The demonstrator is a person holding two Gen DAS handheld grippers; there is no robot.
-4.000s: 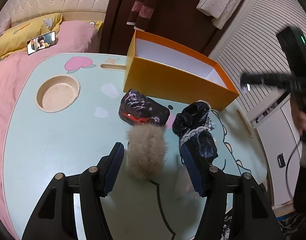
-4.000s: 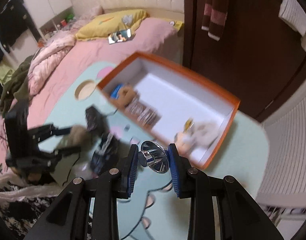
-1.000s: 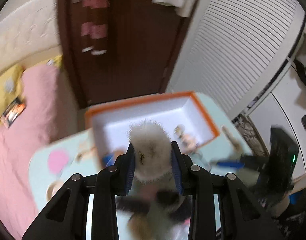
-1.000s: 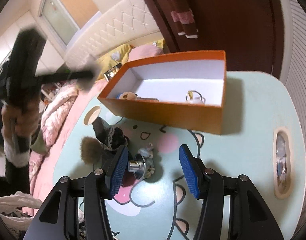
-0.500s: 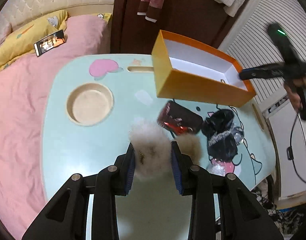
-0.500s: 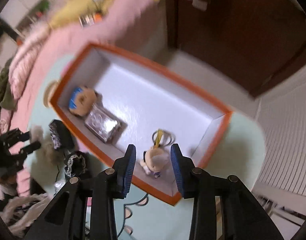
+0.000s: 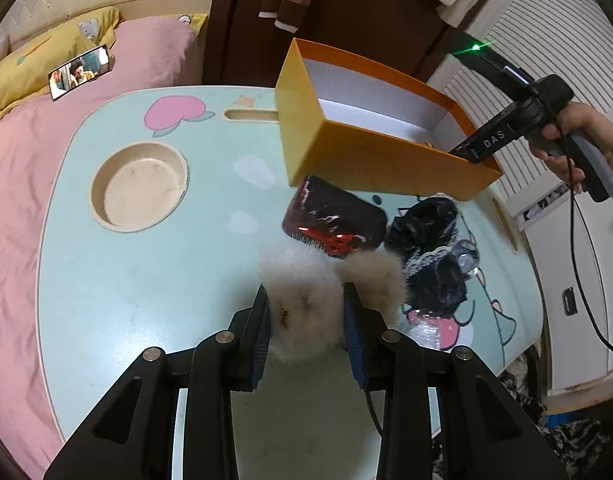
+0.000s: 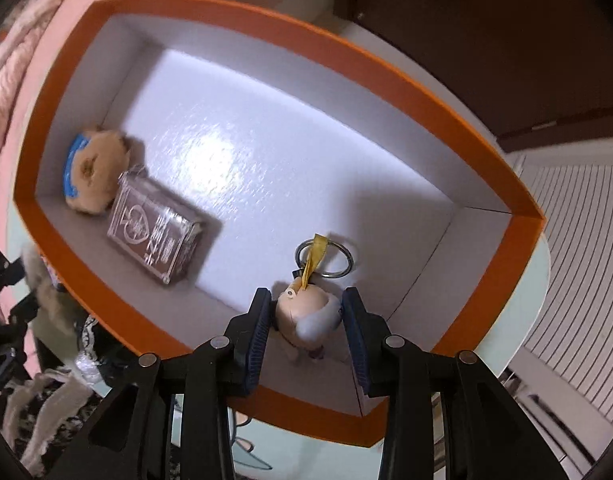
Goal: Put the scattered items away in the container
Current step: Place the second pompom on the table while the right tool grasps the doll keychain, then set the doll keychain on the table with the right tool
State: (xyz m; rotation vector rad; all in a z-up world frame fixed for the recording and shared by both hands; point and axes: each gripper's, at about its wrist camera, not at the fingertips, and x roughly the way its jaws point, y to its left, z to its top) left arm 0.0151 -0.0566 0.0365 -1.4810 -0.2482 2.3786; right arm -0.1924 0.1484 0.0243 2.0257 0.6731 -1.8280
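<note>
The orange box (image 7: 370, 156) stands at the far side of the mint-green desk (image 7: 146, 272), and we are midway through filling it. Starting at the left, our left tool (image 7: 306, 320) pinches a white fluffy pompom (image 7: 302, 304) just above the desk, with a second, beige pompom (image 7: 376, 280) right beside it. Further right lie a dark wrapped packet with red trim (image 7: 334, 220) and a black lace-edged bundle (image 7: 430, 248), both untouched. At the right, a hand (image 7: 582, 148) holds the other tool over the box. Seen from that right tool (image 8: 306, 324), a small doll keychain (image 8: 308, 316) sits between the pads, low in the box's near corner; the pads look to hold it lightly. A plush toy (image 8: 90, 172) and a clear-wrapped card pack (image 8: 154, 232) already lie inside. Next, we judge, the right tool must spread and lift clear, while the left carries its pompom over the rim.
</note>
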